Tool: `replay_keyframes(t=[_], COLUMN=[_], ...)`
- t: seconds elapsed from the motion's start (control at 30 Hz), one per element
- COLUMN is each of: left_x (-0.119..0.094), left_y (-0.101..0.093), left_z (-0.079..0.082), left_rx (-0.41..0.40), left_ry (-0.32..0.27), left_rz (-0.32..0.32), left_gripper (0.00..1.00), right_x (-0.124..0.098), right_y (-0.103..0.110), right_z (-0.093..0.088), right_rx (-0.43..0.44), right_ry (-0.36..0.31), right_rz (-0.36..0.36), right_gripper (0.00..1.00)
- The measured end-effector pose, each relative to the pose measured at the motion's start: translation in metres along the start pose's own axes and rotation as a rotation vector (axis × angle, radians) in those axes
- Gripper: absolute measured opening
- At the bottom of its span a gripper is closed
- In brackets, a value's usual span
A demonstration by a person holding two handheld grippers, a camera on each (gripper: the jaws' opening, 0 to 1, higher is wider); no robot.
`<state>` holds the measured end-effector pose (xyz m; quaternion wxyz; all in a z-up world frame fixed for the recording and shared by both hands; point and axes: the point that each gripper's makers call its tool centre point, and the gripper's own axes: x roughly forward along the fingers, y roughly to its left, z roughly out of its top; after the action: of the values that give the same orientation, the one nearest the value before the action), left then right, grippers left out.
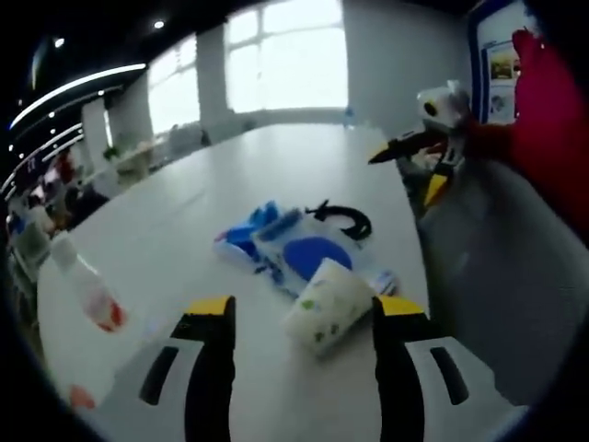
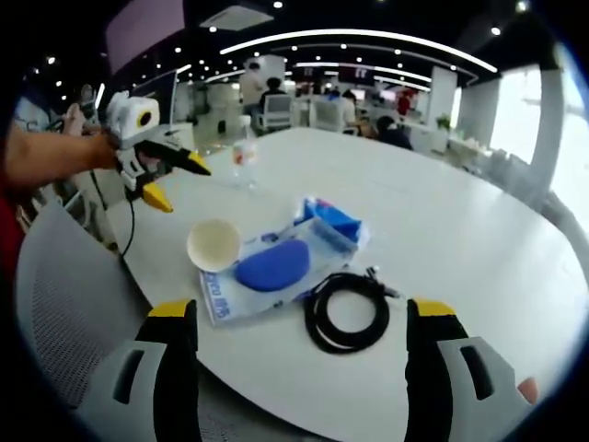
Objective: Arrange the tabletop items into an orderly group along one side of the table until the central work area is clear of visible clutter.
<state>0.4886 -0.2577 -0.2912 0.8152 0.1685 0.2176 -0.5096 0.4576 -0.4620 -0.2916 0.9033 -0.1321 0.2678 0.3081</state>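
On the white table (image 1: 276,166) a white paper cup (image 1: 324,318) with green specks lies on its side. Behind it are a clear bag holding a blue pad (image 1: 308,253), a blue cloth (image 1: 248,230) and a coiled black cable (image 1: 345,218). My left gripper (image 1: 304,308) is open, short of the cup and touching nothing. The right gripper view has the cup (image 2: 213,244), bagged pad (image 2: 273,265), cloth (image 2: 333,221) and cable (image 2: 348,311) beyond my open, empty right gripper (image 2: 302,308). The left gripper (image 2: 179,184) hovers open at that table edge.
A clear bottle (image 1: 87,290) with a red label stands far left on the table, also seen as the bottle (image 2: 244,158) beyond the cup. A grey mesh chair (image 2: 64,304) sits against the near edge. The right gripper (image 1: 405,175) is at upper right. People sit at distant desks.
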Motion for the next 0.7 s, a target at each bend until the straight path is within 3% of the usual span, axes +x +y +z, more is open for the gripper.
replay_keyframes(t=[0.43, 0.7], left_x=[0.016, 0.024], left_y=[-0.016, -0.021], left_z=[0.005, -0.001], left_rx=[0.131, 0.208], left_ry=[0.072, 0.141], left_rz=[-0.123, -0.187], left_gripper=[0.58, 0.57], right_x=[0.000, 0.000], right_y=[-0.002, -0.002], right_z=[-0.001, -0.001], right_rx=[0.013, 0.019], right_ry=[0.001, -0.002], right_rz=[-0.006, -0.008], right_gripper=[0.94, 0.94])
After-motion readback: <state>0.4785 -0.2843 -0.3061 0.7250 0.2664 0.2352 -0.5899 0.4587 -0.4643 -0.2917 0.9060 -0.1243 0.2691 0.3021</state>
